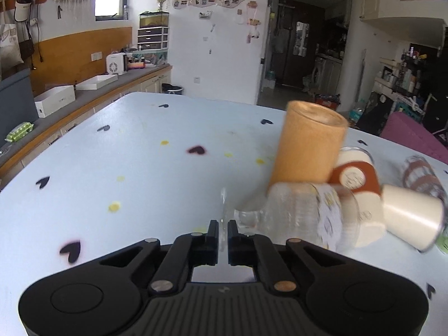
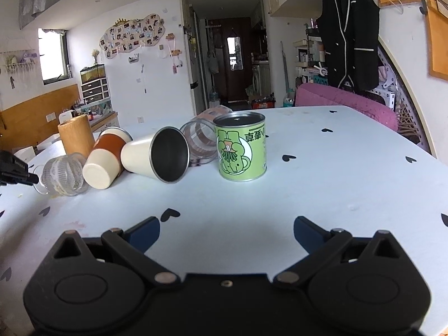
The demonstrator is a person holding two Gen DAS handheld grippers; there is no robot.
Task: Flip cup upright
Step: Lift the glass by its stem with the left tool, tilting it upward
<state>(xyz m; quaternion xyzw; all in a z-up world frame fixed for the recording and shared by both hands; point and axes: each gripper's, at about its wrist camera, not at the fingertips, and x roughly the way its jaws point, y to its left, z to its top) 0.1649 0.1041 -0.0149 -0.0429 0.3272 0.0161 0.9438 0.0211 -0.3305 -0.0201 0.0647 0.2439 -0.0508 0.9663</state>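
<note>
A clear ribbed glass cup [image 1: 296, 212] lies on its side on the pale blue table [image 1: 140, 154]; it also shows in the right wrist view [image 2: 64, 175]. My left gripper [image 1: 223, 231] is shut on the glass cup's thin rim; its black tip shows at the left edge of the right wrist view [image 2: 30, 178]. Beside it lie a brown-banded cream cup [image 2: 105, 158], a cream metal cup [image 2: 156, 155] and a striped glass [image 2: 200, 140]. An orange-tan cylinder cup [image 2: 76, 137] and a green can [image 2: 240, 147] stand mouth down. My right gripper [image 2: 226, 233] is open and empty, short of the can.
A counter with white boxes [image 1: 56, 99] runs along the table's left side. A pink chair [image 2: 347, 102] stands at the far right edge. A black jacket [image 2: 348, 28] hangs above it. Black hearts and yellow spots mark the tablecloth.
</note>
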